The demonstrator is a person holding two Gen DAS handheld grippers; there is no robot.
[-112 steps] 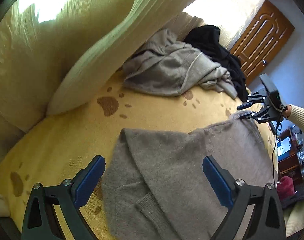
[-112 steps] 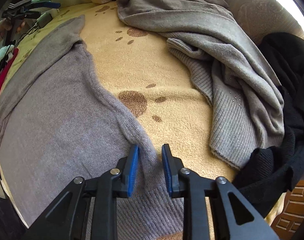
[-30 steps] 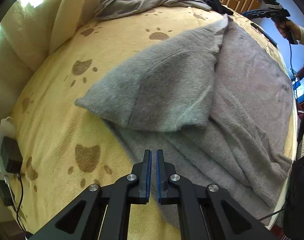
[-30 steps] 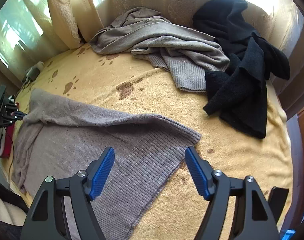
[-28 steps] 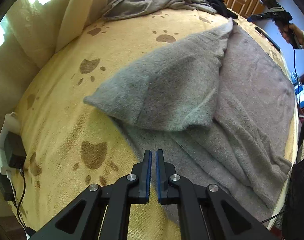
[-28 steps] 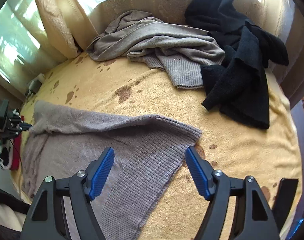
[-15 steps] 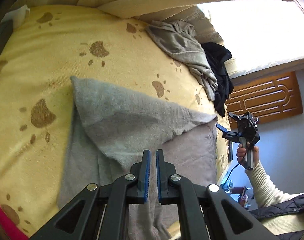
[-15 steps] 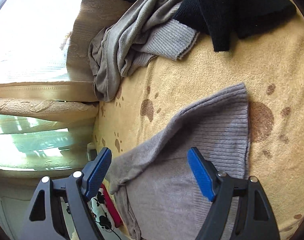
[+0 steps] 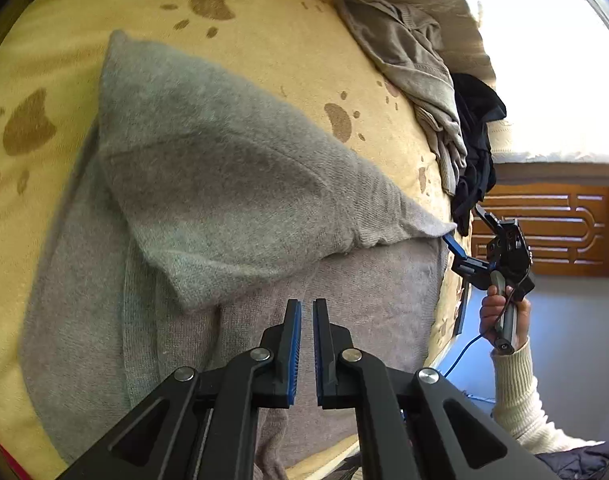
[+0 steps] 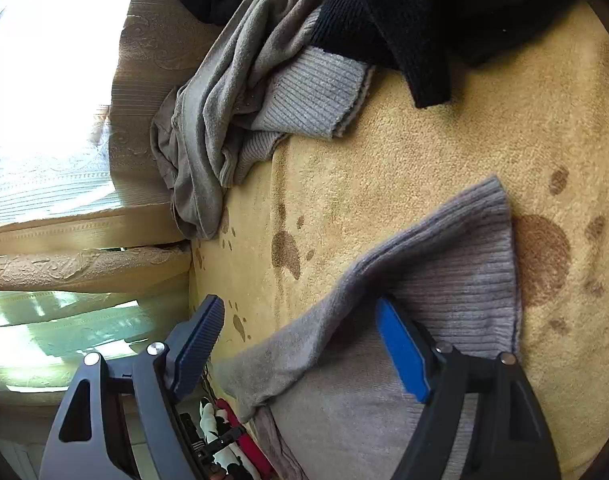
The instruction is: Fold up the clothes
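Note:
A grey sweater lies flat on the yellow paw-print blanket, one side folded over its body into a triangle. My left gripper hovers shut over the sweater's near part, with nothing between its pads. At the fold's far tip is my right gripper, held by a hand in a cream sleeve. In the right wrist view the right gripper stands open. The sweater's folded edge runs between its jaws, and the ribbed hem lies just beyond them.
A crumpled grey garment and a black one lie piled at the blanket's far end. Curtains hang along one side. A wooden door is past the bed's edge. Red and white items sit below the bed.
Both wrist views have rolled about a quarter turn. My right gripper has come down to the sweater's ribbed hem corner, still open. The left gripper stays shut, and the fold is unchanged.

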